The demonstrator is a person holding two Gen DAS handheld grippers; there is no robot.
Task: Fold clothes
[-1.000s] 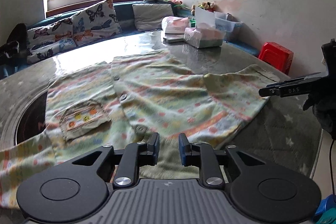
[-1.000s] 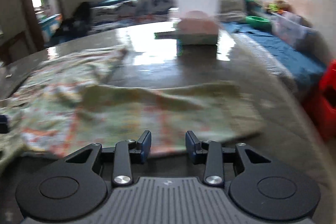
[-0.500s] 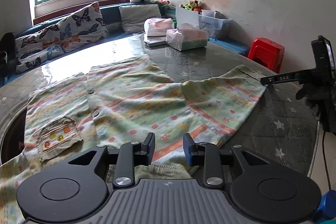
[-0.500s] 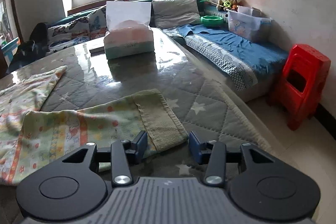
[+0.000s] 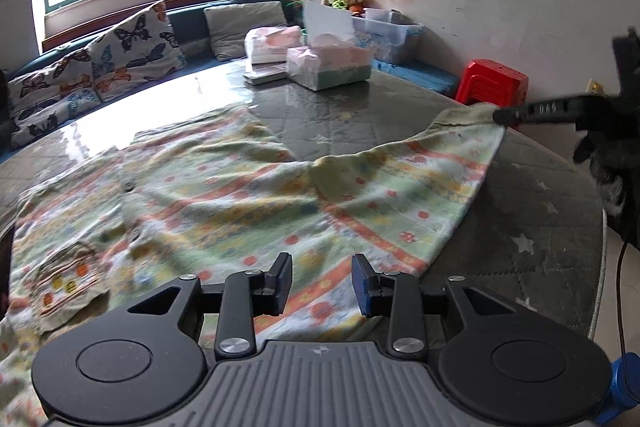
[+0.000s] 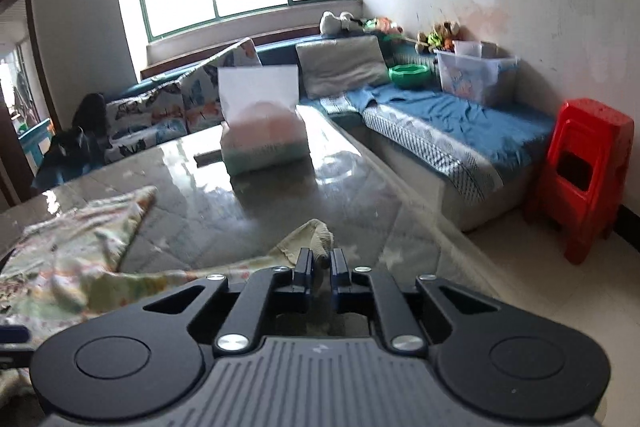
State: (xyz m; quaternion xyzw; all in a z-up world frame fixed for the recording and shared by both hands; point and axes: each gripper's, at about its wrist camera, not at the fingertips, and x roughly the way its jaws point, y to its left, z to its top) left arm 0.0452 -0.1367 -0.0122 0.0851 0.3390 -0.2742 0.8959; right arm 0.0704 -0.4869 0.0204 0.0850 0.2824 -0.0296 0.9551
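Observation:
A pale green patterned shirt (image 5: 224,195) with buttons and a chest pocket lies spread on the round grey table (image 5: 532,227). Its right sleeve runs toward the table's right edge. My right gripper (image 6: 319,262) is shut on the ribbed sleeve cuff (image 6: 318,233) and lifts it off the table; it shows from the side in the left wrist view (image 5: 500,115). My left gripper (image 5: 321,283) is open, low over the shirt's hem, holding nothing.
Tissue packs (image 5: 328,65) and a flat box stand at the table's far side. A sofa with butterfly cushions (image 5: 132,51) curves behind. A red stool (image 6: 580,171) stands by the right wall. The table edge is close on the right.
My right gripper has closed on the sleeve cuff and raised it. My left gripper has opened wider and shifted right along the hem.

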